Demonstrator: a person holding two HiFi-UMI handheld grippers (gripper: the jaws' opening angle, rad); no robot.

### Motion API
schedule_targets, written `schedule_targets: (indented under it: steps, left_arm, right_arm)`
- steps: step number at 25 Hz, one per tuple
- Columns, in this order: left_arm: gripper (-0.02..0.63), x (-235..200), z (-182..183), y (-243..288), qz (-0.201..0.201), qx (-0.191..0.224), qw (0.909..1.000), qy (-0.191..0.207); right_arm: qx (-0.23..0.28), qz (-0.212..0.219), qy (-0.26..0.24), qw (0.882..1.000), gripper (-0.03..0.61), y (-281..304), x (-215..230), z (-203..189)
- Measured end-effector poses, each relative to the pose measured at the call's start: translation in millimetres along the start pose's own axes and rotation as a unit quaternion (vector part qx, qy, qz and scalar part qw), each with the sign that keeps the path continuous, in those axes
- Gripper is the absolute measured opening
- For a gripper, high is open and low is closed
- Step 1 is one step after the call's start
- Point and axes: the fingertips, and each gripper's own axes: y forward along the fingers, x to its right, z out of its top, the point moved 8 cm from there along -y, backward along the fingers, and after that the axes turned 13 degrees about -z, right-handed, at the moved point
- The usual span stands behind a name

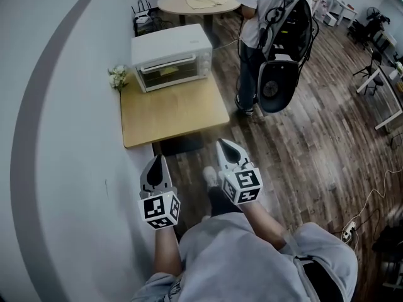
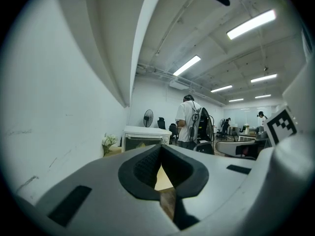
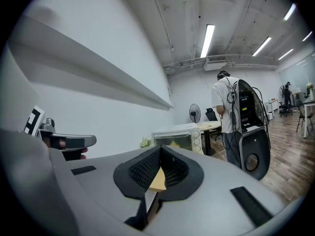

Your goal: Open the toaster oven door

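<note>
Only one toaster oven (image 1: 171, 56) here: a white one sitting along the far edge of the square wooden table (image 1: 173, 115), glass door facing the near edge and closed. From the right gripper view it looks like three knobs stacked down the right side of its front, but that's a rough count. Any lettering on it is too small to read, so I can't give a brand. One small bunch of white flowers (image 1: 117, 77) sits at the table's far left corner, just beside the oven.

There are two grippers. The left gripper (image 1: 157, 160) and the right gripper (image 1: 224, 145) both hang off the table's near edge, well apart from the oven. Both have their jaws pressed together with nothing between them. Each carries one cube with black-and-white square markers, and that's the only print I can make out.

Past the table's far edge there's one round table (image 1: 198, 2) with something pale lying on it. One person (image 1: 252, 17) stands beside it on the wood floor wearing a big backpack rig.
</note>
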Motion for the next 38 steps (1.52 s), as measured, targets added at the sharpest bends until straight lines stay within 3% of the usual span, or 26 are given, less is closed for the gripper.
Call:
schedule_targets:
  steps: [12,25,27,28,29,34,38]
  left_arm:
    - [0.003,-69.7,26.2,125.4,0.015,-0.004,0.9996,0.025]
    - [0.005,-129.5,40.6,260.5,0.0,-0.05,0.9986,0.017]
    - [0.016,-138.7,39.9,277.4,-0.001,-0.06,0.998,0.018]
    - [0.088,-142.4,38.6,285.9,-0.003,-0.068,0.9975,0.017]
    - [0.118,-145.9,36.9,294.2,-0.005,-0.076,0.9969,0.017]
    - [0.118,-170.4,37.3,338.4,-0.003,-0.11,0.9935,0.031]
    - [0.118,-191.0,27.9,373.6,-0.024,-0.165,0.9845,0.055]
  right_arm:
    - [0.011,0.012,-0.018,1.0,-0.002,148.1,14.3,25.0]
    - [-0.046,0.071,-0.093,0.992,0.002,301.1,21.2,48.1]
    - [-0.053,0.079,-0.112,0.989,0.009,321.2,20.1,49.5]
    - [-0.057,0.084,-0.123,0.987,0.032,330.3,19.7,50.2]
    - [-0.06,0.088,-0.135,0.985,0.05,339.2,19.3,51.0]
    - [-0.094,0.124,-0.182,0.971,0.083,394.9,15.9,53.7]
    - [-0.129,0.149,-0.224,0.955,0.097,436.7,12.0,46.6]
